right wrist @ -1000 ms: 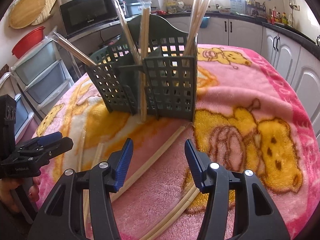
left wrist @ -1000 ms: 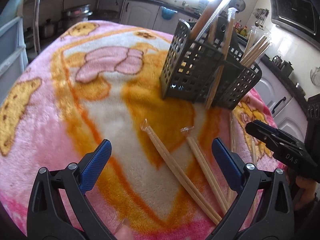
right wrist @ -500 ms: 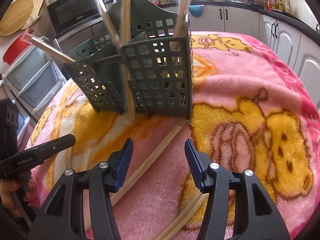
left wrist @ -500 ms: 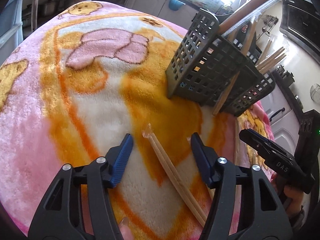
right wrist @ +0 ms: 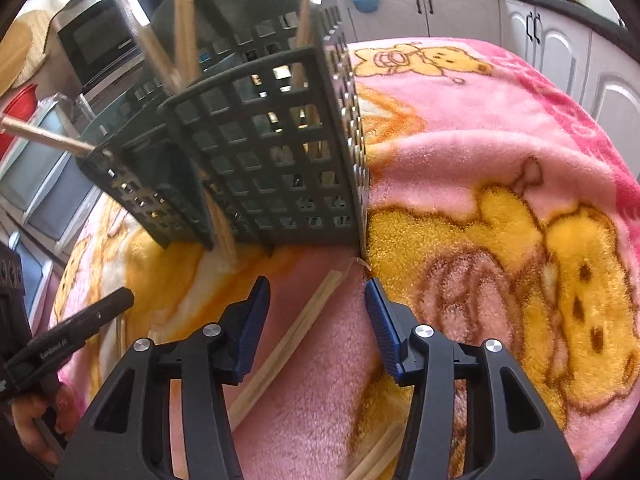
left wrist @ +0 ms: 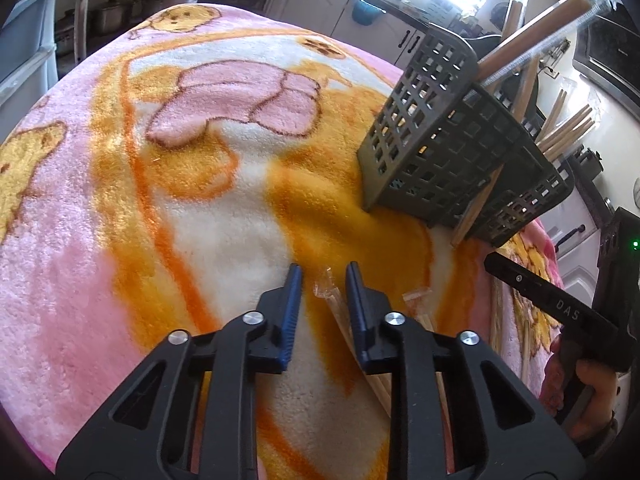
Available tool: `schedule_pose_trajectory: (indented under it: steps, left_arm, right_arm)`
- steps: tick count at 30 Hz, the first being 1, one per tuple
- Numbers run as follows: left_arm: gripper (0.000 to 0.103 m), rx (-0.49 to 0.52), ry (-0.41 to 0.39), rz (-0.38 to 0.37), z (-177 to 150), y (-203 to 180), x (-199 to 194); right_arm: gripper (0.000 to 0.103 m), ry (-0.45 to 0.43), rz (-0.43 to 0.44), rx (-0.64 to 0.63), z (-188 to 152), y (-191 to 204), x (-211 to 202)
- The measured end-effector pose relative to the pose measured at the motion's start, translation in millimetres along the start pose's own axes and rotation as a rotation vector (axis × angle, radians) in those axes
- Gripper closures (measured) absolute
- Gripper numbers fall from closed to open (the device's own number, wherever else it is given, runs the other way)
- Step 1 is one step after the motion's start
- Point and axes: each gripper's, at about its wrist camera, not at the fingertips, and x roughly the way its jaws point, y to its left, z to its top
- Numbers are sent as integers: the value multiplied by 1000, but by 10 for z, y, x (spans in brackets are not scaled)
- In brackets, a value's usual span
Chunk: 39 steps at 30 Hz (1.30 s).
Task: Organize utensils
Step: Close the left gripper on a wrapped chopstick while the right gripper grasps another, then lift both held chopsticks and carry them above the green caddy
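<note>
the dark grid basket point(left wrist: 448, 152) stood on the pink and orange blanket point(left wrist: 120, 240) covering the worktop, and several wrapped chopstick pairs stood leaning in its compartments point(left wrist: 532, 36). one more pair leaned against the basket's outer wall with its foot on the blanket point(left wrist: 476, 208). in front of the basket, a wrapped chopstick pair point(left wrist: 332, 300) lay flat, and the left tool point(left wrist: 320, 276) was over it with its blue pads on either side of the wrapper end, its jaws closing but a narrow gap still showing on each side. another wrapped pair point(left wrist: 420, 308) lay just beside it, on the side nearer the right tool. the right tool point(right wrist: 316, 288) hovered low at the basket's near corner, its jaws closing yet still well apart, with a chopstick pair point(right wrist: 296, 328) lying between them, untouched. further pairs point(right wrist: 380, 452) lay on the blanket farther from the basket.
</note>
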Motion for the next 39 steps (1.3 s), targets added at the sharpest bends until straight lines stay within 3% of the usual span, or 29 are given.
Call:
schedule_pose_trajectory:
  steps: [5,10,15,23,39]
  left_arm:
    - [93,-2,-10,10,-20,23,-15]
    - [96,-27,-11,-11,-21,81,-24]
    - [98,-52,-43,-61,-34,146,-149]
    - [98,-42,-124,-85,8,86,-490]
    - [99,11,-292,-137,150,-202,-1154]
  right_arm:
    - [71,2,-33,6,48,-24,41]
    - [90,-10,-39,27,67,-107,46]
    - [92,-28,0,66,66,-200,-20]
    - [93,-129,63,64,123,-221,-361]
    - [95,-284,61,23,85,-139,-1057]
